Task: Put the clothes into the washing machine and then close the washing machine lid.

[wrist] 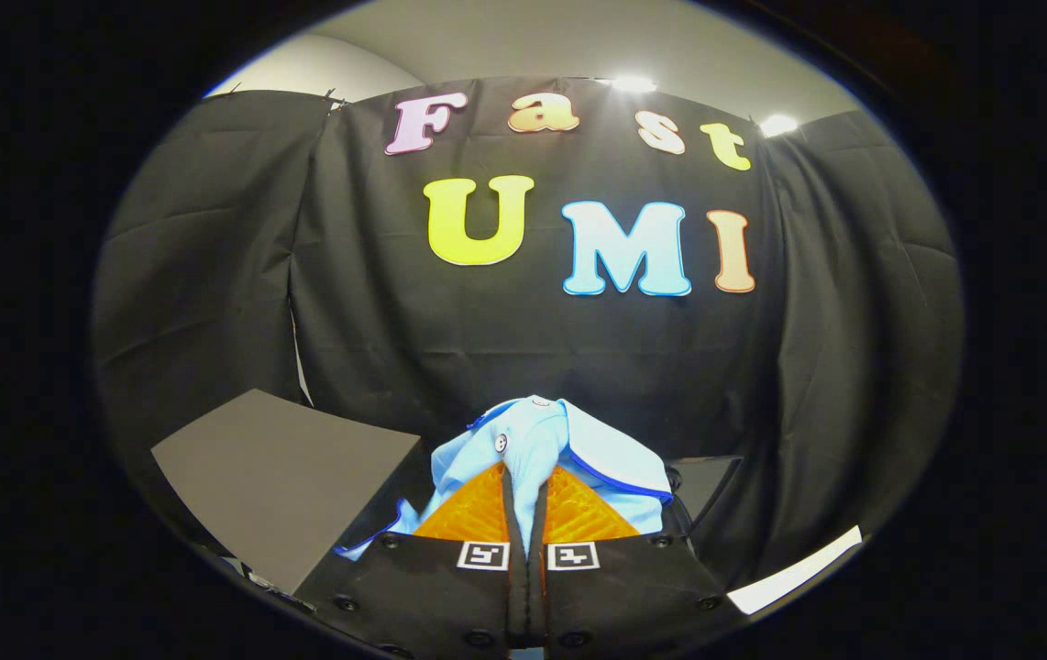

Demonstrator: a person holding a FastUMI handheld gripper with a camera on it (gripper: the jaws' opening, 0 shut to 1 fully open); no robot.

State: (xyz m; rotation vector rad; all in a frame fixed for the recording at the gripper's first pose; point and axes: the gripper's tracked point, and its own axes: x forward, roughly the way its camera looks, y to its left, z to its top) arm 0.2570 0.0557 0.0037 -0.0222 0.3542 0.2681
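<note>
Black cloth wall point(523, 348) behind — tool point(526, 486) pinching light-blue garment point(533, 440) between its fingers.

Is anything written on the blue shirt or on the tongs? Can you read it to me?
Blue shirt: no words or numbers, just a button and darker trim.
Tongs, shut on the shirt: no words. Two square black-and-white markers carry patterns, not letters.
</note>
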